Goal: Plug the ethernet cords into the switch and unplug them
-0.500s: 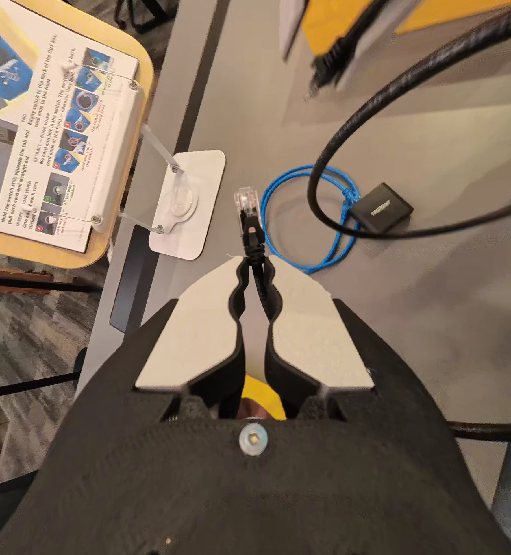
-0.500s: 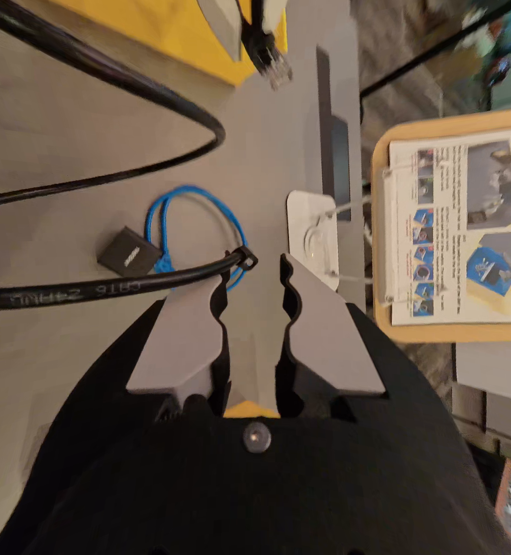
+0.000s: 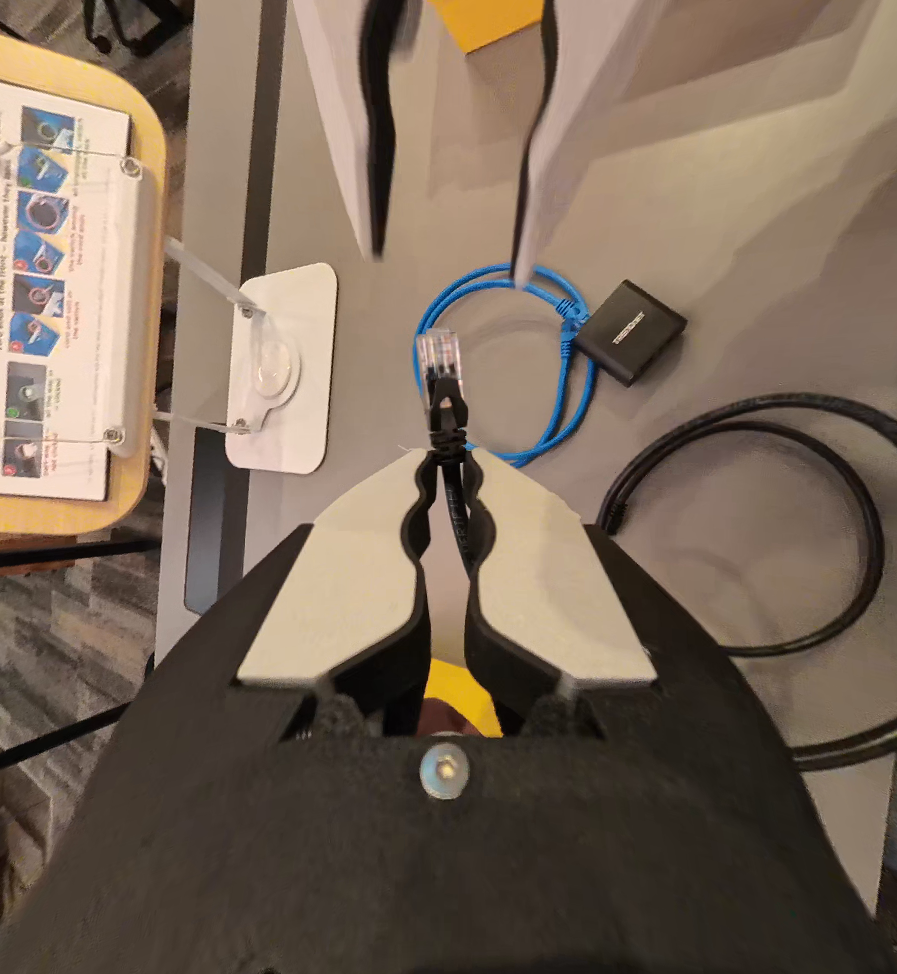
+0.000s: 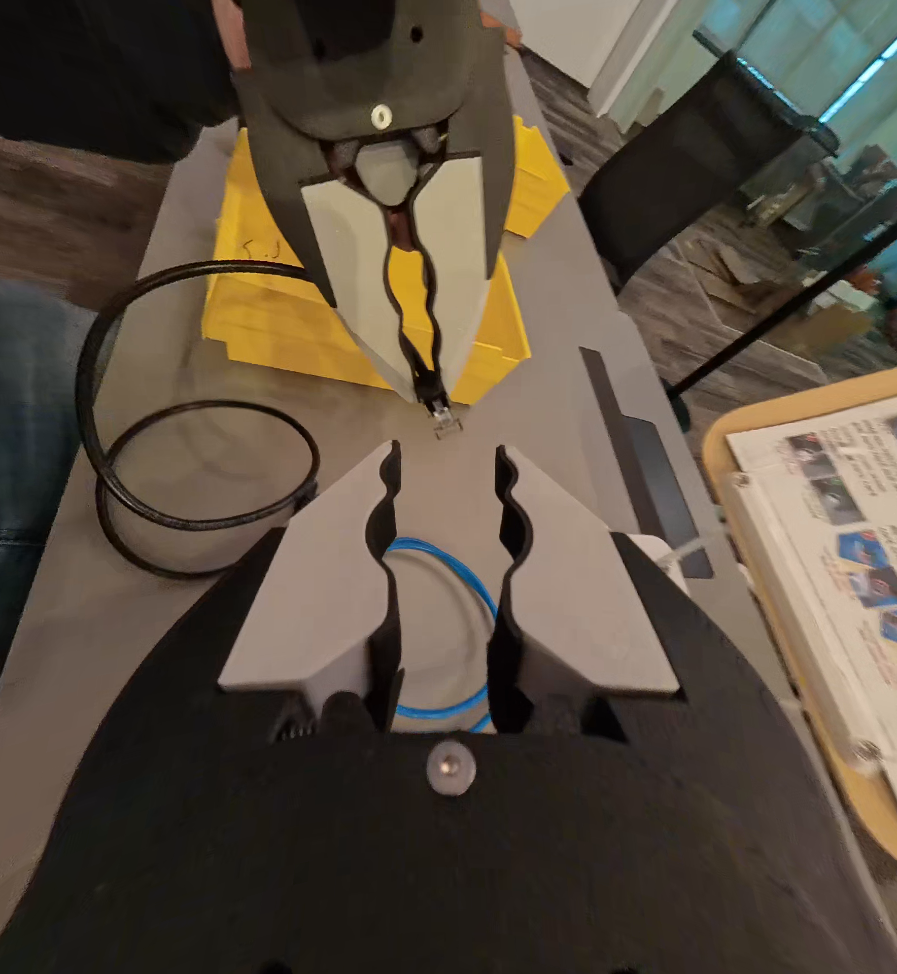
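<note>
In the left wrist view, the left gripper [image 3: 447,454] fills the lower half of the frame, its pale fingers [image 3: 354,569] pinched on a black ethernet cord [image 3: 456,514] just behind the strain-relief boot. The clear plug [image 3: 437,354] sticks out past the fingertips, held above the grey table [image 3: 646,553] at centre frame. The rest of that black cord lies in a loose loop [image 3: 741,532] at the right of the frame.

The small black switch [image 3: 628,331] sits on the table right of centre, with a thin blue ethernet cord [image 3: 504,363] coiled just left of it. The blue cord's two ends meet the switch's near face; they appear plugged in, though the ports themselves are too small to make out.

The right gripper [image 3: 446,258] enters from the top of this view, blurred, its fingers spread apart, one tip reaching down to the top of the blue coil.

In the right wrist view, the right gripper [image 4: 447,448] occupies the lower frame with a clear gap between its fingers [image 4: 320,590], holding nothing. The blue coil [image 4: 457,558] shows through that gap. Opposite, in the upper centre, the left gripper [image 4: 430,395] points toward the camera with the plug [image 4: 444,416] at its tip, near the right gripper's fingertips but apart from them. A yellow bin [image 4: 277,321] stands behind it.

A white stand [image 3: 283,369] with a printed instruction sheet [image 3: 30,295] sits at the left of the left wrist view, over a tan-rimmed surface [image 3: 146,316].
</note>
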